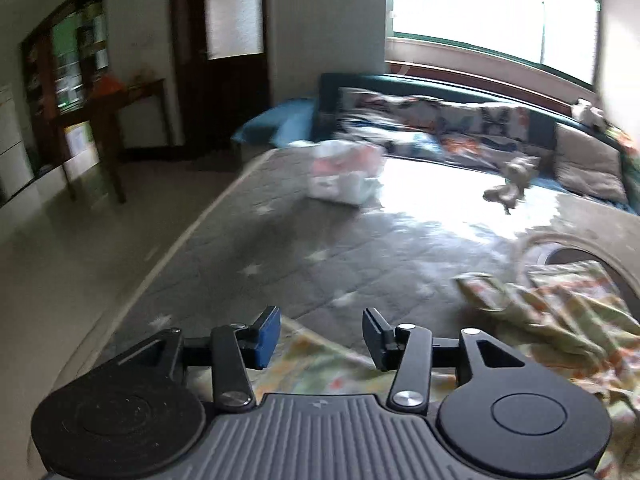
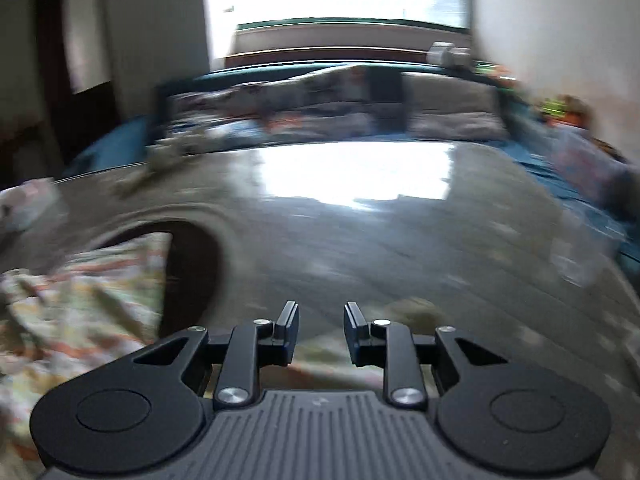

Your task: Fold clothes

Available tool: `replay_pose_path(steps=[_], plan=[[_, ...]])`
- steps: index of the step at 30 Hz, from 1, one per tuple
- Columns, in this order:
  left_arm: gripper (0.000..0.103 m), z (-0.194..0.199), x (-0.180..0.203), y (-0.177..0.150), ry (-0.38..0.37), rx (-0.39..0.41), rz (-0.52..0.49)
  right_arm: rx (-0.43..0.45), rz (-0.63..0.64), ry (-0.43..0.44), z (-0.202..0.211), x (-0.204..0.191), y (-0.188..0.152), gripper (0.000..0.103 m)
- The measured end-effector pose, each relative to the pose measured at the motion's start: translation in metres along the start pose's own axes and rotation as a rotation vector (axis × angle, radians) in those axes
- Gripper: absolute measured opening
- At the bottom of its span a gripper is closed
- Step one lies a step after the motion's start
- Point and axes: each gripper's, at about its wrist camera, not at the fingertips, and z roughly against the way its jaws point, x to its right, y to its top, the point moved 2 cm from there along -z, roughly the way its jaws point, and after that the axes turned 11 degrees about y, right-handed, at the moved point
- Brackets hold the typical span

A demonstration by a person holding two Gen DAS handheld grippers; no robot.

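Both tools hover low over the near edge of a patterned garment (image 1: 552, 320), crumpled on the grey star-print bedspread (image 1: 320, 248). The left gripper (image 1: 320, 334) and right gripper (image 2: 321, 330) both gape, holding nothing. I'd pinch two corners and pull it flat first. Farther off sits a white folded pile (image 1: 344, 176).

So I'm looking at a bed with a grey star-print quilt (image 1: 280, 248) spread over it, glare from the window washing out the middle. Lying on it: a crumpled pastel patterned garment (image 1: 560, 312) at the near end, a white folded pile (image 1: 344, 176) further up on the left side, and a small greyish crumpled piece (image 1: 512, 188) near the patterned pillows (image 1: 440, 120) at the head. Both views are pretty blurry.
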Motion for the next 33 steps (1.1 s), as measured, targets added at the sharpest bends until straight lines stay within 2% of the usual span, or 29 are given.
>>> replay_pose_path(steps=[4, 8, 13, 20, 22, 24, 28, 33], plan=[[0.049, -0.011, 0.029, 0.001, -0.079, -0.026, -0.072, -0.052, 0.048, 0.155, -0.042, -0.039, 0.024, 0.024], [0.046, -0.024, 0.059, 0.0, -0.145, -0.061, -0.137, -0.108, 0.069, 0.25, -0.087, -0.072, 0.042, 0.024], [0.044, -0.04, 0.095, -0.002, -0.215, -0.1, -0.221, -0.137, 0.089, 0.285, -0.128, -0.095, 0.054, 0.024], [0.044, -0.052, 0.128, 0.0, -0.265, -0.109, -0.309, -0.181, 0.058, 0.314, -0.171, -0.106, 0.055, 0.024], [0.044, -0.055, 0.135, 0.001, -0.272, -0.107, -0.327, -0.184, 0.062, 0.311, -0.173, -0.108, 0.053, 0.022], [0.044, -0.059, 0.143, 0.003, -0.275, -0.101, -0.346, -0.178, 0.07, 0.301, -0.174, -0.11, 0.053, 0.004], [0.044, -0.069, 0.159, 0.012, -0.274, -0.088, -0.372, -0.126, 0.101, 0.235, -0.164, -0.106, 0.056, 0.002], [0.047, -0.078, 0.193, 0.035, -0.289, 0.004, -0.388, -0.025, 0.125, 0.082, -0.142, -0.089, 0.062, 0.001]])
